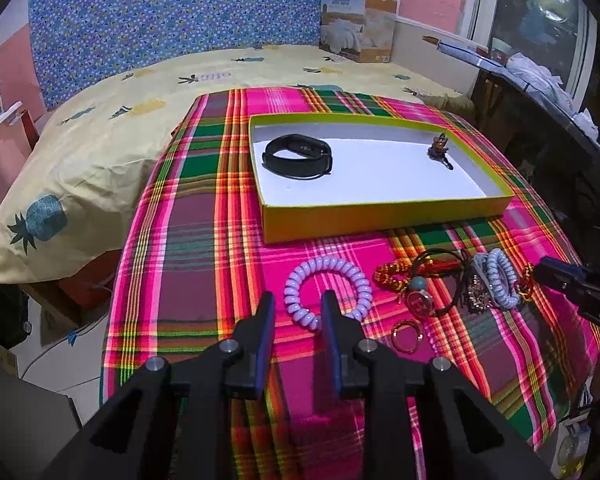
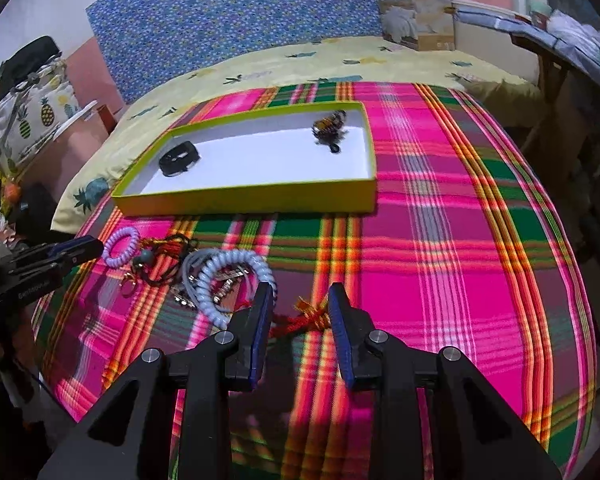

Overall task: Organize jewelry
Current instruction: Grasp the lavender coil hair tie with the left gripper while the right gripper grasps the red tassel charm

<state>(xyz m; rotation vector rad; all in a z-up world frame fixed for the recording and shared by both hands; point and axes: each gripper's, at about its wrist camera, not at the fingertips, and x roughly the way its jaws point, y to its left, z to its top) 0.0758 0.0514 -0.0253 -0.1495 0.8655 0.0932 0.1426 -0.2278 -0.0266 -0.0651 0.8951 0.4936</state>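
A yellow-rimmed tray (image 1: pixel 380 216) with a white floor holds a black wristband (image 1: pixel 298 156) at its left and a small dark charm (image 1: pixel 439 149) at its right; the tray also shows in the right wrist view (image 2: pixel 244 202). My left gripper (image 1: pixel 298 304) is open, its jaws straddling the near edge of a lilac spiral hair tie (image 1: pixel 327 288) on the plaid cloth. My right gripper (image 2: pixel 300 300) is open over a red-and-gold tasselled cord (image 2: pixel 310 316). A pile of jewelry (image 1: pixel 452 284) lies between the grippers, with a pale blue spiral tie (image 2: pixel 230 276) and a gold ring (image 1: pixel 407 335).
The plaid cloth (image 2: pixel 440 220) covers a raised surface on a bed with a pineapple-print sheet (image 1: pixel 100 136). A boxed bedding pack (image 1: pixel 358 24) leans at the back wall. A dark table (image 1: pixel 540 92) with clutter stands at the right.
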